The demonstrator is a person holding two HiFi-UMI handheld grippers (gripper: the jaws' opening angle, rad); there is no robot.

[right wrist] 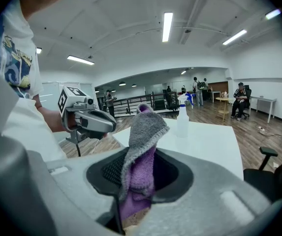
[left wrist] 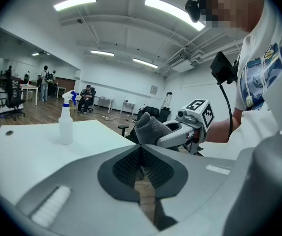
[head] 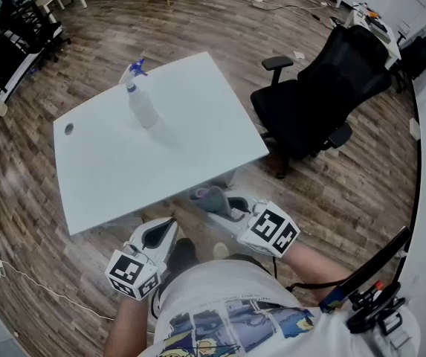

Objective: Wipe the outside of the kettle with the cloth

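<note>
Cloth (right wrist: 145, 127), grey on one face and purple on the other, is clamped between the jaws of my right gripper (right wrist: 140, 178). The pads press on its lower part, and the free end stands up above them in a soft folded peak. In the head view, that gripper holds the cloth just off the near edge of the white table (head: 108, 177), over the wooden floor (head: 346, 192) rather than over the tabletop.

My left gripper (left wrist: 141, 167) has its jaws fully together, the ribbed pads meeting with nothing between them. It sits lower and to the left of the right one, also short of the table's near edge and close to my body. The two grippers are near each other but do not touch.

A clear spray bottle (head: 142, 104) with a blue trigger head stands upright toward the far side of the table, well apart from the cloth. A black office chair (head: 324, 95) stands on the floor just beside the table's right edge.
</note>
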